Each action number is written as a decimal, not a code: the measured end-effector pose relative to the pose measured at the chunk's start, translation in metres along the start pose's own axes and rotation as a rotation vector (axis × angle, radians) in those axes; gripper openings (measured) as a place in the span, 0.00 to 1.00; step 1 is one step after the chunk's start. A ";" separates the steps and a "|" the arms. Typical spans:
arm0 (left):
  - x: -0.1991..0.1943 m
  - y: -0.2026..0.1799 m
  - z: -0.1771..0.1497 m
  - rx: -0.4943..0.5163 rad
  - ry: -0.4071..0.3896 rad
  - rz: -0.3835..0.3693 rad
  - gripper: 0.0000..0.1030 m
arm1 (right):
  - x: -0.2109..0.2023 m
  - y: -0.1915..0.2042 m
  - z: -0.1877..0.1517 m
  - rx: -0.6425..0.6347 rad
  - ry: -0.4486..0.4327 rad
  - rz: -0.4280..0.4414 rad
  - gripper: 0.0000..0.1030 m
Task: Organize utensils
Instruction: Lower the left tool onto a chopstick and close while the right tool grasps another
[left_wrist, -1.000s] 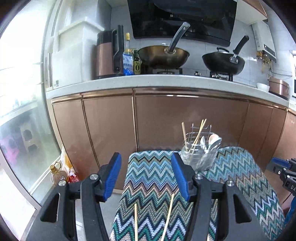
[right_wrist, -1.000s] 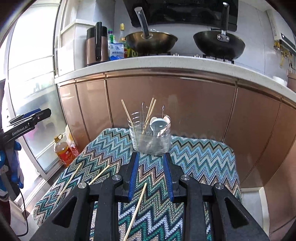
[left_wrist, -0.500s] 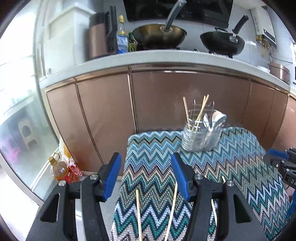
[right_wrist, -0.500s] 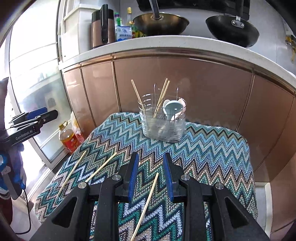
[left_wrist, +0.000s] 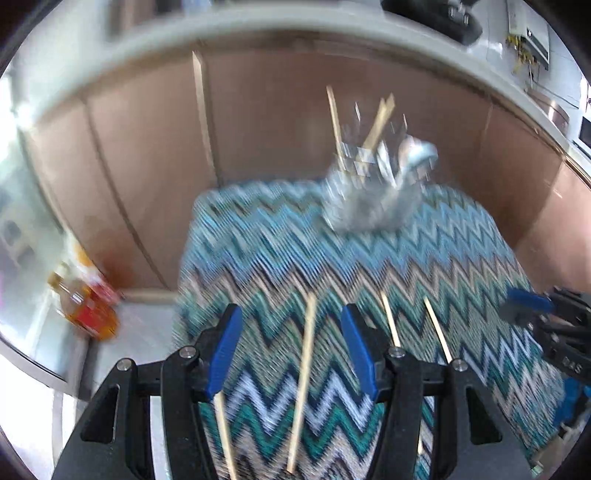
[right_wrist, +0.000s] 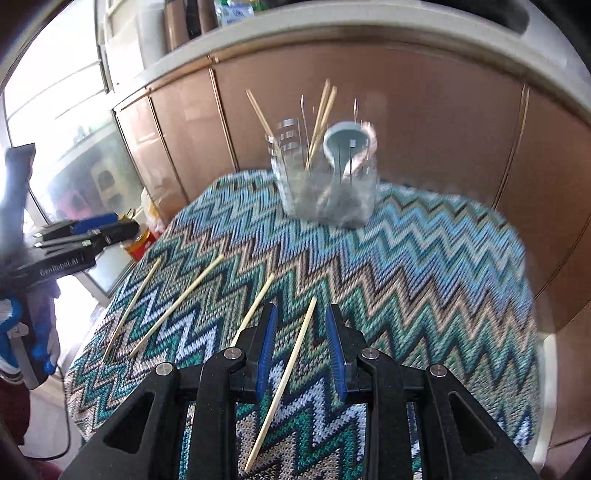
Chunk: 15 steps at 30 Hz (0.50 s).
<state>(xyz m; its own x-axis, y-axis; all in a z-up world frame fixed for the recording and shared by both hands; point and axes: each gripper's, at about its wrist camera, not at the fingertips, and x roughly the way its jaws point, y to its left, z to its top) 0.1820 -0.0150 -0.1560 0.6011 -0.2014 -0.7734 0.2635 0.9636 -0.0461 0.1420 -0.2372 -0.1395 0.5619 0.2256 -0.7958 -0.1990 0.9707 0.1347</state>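
In the left wrist view, the left gripper is pointing down at the zigzag cloth with its jaws standing wide apart and nothing pressed between them. One chopstick is lying lengthwise in the gap at lower centre, touching neither pad, which suggests the claw is lining up to take it. Another chopstick is passing under the left finger. Toward the upper right of the frame the clear holder is sitting at the far edge of the cloth, blurred, with chopsticks and spoons already standing in it. That is probably where the loose ones belong.

In the right wrist view, the right gripper is showing a narrower gap, also empty-handed. A chopstick is running diagonally between its pads without being pinched. Three more chopsticks are lying to the left on the cloth, and the holder is standing at upper centre.
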 end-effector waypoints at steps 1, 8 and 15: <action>0.013 0.000 -0.001 0.009 0.064 -0.038 0.52 | 0.007 -0.002 0.000 0.004 0.028 0.010 0.26; 0.069 0.002 0.000 -0.014 0.266 -0.131 0.52 | 0.056 -0.010 0.004 0.017 0.196 0.067 0.22; 0.101 -0.001 0.013 0.005 0.387 -0.173 0.43 | 0.095 -0.013 0.010 0.010 0.319 0.071 0.19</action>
<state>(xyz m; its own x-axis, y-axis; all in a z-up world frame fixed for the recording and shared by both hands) 0.2521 -0.0387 -0.2258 0.2202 -0.2781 -0.9350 0.3396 0.9204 -0.1937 0.2063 -0.2275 -0.2112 0.2672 0.2566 -0.9289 -0.2200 0.9547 0.2004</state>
